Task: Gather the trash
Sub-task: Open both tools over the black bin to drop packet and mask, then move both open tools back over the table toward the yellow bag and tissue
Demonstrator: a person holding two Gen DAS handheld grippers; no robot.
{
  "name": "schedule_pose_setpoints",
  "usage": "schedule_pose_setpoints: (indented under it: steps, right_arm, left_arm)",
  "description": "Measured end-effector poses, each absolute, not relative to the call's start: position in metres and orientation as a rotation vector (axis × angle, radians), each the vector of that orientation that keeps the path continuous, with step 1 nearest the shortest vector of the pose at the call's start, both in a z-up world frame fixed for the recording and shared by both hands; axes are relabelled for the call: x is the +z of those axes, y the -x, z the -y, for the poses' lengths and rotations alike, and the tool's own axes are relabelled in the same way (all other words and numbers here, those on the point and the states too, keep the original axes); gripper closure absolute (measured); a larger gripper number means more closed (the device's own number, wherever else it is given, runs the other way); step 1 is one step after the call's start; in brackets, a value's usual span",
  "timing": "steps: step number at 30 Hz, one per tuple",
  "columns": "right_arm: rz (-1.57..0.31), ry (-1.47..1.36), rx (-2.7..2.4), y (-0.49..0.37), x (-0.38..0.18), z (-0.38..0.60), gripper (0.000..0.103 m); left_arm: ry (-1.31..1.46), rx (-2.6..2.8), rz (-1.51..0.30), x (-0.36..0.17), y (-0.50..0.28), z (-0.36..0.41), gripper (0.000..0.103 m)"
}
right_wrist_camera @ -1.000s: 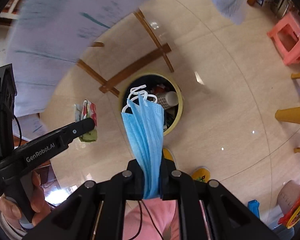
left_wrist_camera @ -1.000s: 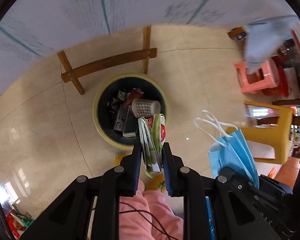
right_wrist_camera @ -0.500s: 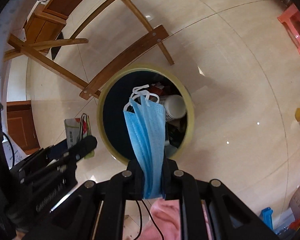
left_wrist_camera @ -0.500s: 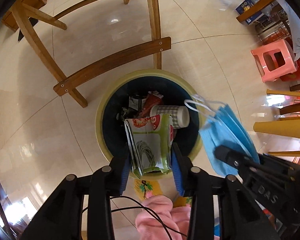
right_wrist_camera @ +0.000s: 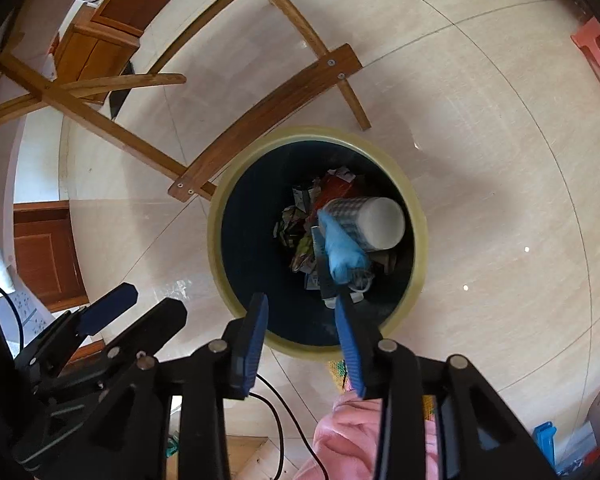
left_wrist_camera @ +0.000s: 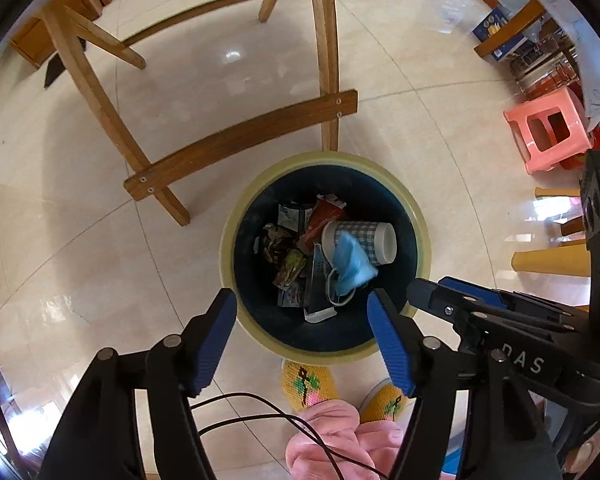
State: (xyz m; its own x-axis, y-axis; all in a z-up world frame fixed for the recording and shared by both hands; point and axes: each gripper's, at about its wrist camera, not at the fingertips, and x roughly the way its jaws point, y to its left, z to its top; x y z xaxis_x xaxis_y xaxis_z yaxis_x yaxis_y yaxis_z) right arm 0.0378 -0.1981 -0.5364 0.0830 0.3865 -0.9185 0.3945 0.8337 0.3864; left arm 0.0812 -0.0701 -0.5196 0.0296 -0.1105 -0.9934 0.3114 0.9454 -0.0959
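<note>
A dark waste bin with a pale yellow rim stands on the tiled floor, straight below both grippers. Inside lie a checked paper cup, several wrappers and a blue face mask, crumpled against the cup. My left gripper hangs over the bin's near edge. Its jaws are opening and nothing is between them. My right gripper is also above the near rim, jaws opening and empty, with the mask loose below it. Each gripper shows in the other's view: the right, the left.
Wooden chair legs and a crossbar stand just behind the bin. A pink plastic stool and a yellow chair leg are off to the right. The person's yellow slippers and pink clothing are just before the bin.
Both grippers came down over the bin and opened. The snack packet left the left gripper and the blue mask left the right one; the mask now lies in the bin.
</note>
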Motion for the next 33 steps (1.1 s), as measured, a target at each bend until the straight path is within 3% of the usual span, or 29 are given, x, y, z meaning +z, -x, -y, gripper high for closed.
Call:
schedule_pose_setpoints:
  steps: [8, 10, 21, 33]
  right_arm:
    - [-1.478, -0.585, 0.066, -0.03, -0.463, 0.188, 0.067]
    - [-1.462, -0.56, 0.094, -0.026, -0.43, 0.187, 0.068]
    - [-1.345, -0.49, 0.204, 0.007, -0.245, 0.188, 0.068]
    - [-1.18, -0.402, 0.266, 0.035, -0.101, 0.19, 0.068]
  left_arm:
    - [-0.084, -0.282, -1.458, -0.443, -0.058, 0.051, 0.03]
    - [-0.063, -0.273, -1.44, -0.416, -0.051, 0.047, 0.025]
    - [0.023, -0.286, -1.297, -0.221, -0.012, 0.034, 0.011]
    - [0.103, -0.299, -1.062, -0.053, 0.017, 0.02, 0.006]
